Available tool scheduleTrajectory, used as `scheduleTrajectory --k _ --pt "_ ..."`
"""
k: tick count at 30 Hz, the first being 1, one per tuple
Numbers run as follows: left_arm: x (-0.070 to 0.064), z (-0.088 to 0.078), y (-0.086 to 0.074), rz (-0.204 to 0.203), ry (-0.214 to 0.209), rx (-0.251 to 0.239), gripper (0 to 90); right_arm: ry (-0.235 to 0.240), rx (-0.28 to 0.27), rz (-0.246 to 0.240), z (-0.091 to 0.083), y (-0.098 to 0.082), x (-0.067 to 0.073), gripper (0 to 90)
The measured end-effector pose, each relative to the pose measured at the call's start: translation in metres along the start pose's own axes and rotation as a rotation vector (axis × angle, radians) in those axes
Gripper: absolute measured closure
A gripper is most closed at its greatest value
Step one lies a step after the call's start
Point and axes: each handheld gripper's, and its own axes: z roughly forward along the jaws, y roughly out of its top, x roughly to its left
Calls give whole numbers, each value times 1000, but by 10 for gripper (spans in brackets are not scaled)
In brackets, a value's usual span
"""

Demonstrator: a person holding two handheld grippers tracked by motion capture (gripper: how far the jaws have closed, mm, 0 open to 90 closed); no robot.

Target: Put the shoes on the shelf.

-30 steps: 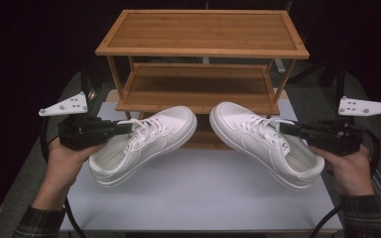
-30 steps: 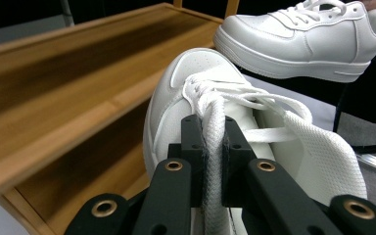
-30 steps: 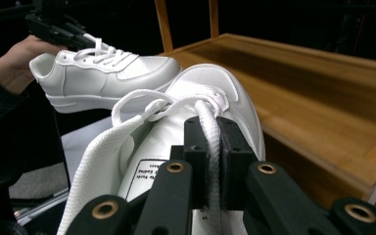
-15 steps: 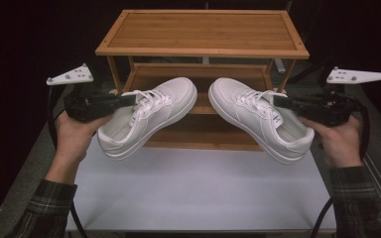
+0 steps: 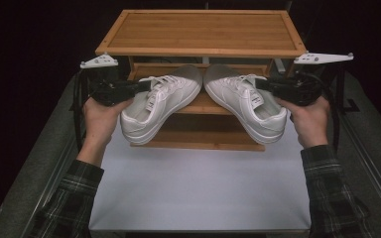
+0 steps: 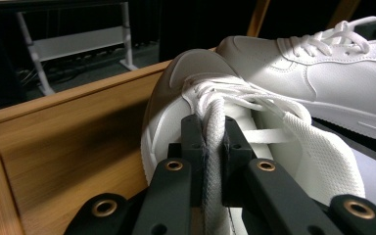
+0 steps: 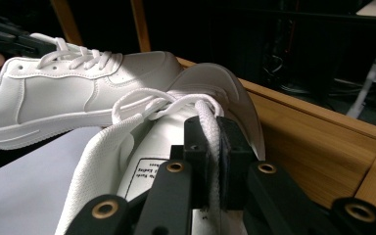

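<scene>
Two white lace-up sneakers hang in the air in front of a bamboo shoe rack (image 5: 201, 29). My left gripper (image 5: 144, 85) is shut on the lace-side rim of the left sneaker (image 5: 156, 106). In the left gripper view its jaws (image 6: 213, 126) pinch that padded rim, with the toe (image 6: 196, 73) pointing at the rack. My right gripper (image 5: 260, 84) is shut on the rim of the right sneaker (image 5: 245, 101) in the same way; the right gripper view shows the grip (image 7: 214, 128) and the toe (image 7: 215, 83). Both toes reach over the rack's middle shelf (image 5: 203, 104), close together.
The rack stands at the far end of a white table top (image 5: 198, 183). Its top shelf is bare wood, and its side board (image 6: 68, 132) lies close beside the left sneaker. Dark metal rails (image 5: 372, 163) run along both sides of the table.
Both hands have carried the sneakers up and away from the person toward the rack. The toes, earlier in front of the rack, now sit over its middle shelf.
</scene>
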Motion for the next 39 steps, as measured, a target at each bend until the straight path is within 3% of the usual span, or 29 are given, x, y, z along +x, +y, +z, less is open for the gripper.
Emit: scheduleTrajectory --k 11,19,22,24,28,34,39 --pt "2 19 6 -39 49 19 840 -56 34 9 23 12 -1 841" --pt "1 22 5 -3 76 33 804 -77 52 -29 25 12 0 794" --pt "4 19 4 -30 70 -13 685 -69 3 -5 20 13 -2 740" --pt "5 16 6 -23 77 -28 663 -54 -13 23 16 15 -7 708" --pt "7 9 7 -21 63 -46 555 -58 -14 33 9 14 -9 588" --pt "8 -13 7 -22 11 -57 392 -45 -9 44 -8 15 -4 388" --pt "6 -33 4 2 -9 -68 268 -38 -7 46 -26 10 1 304"
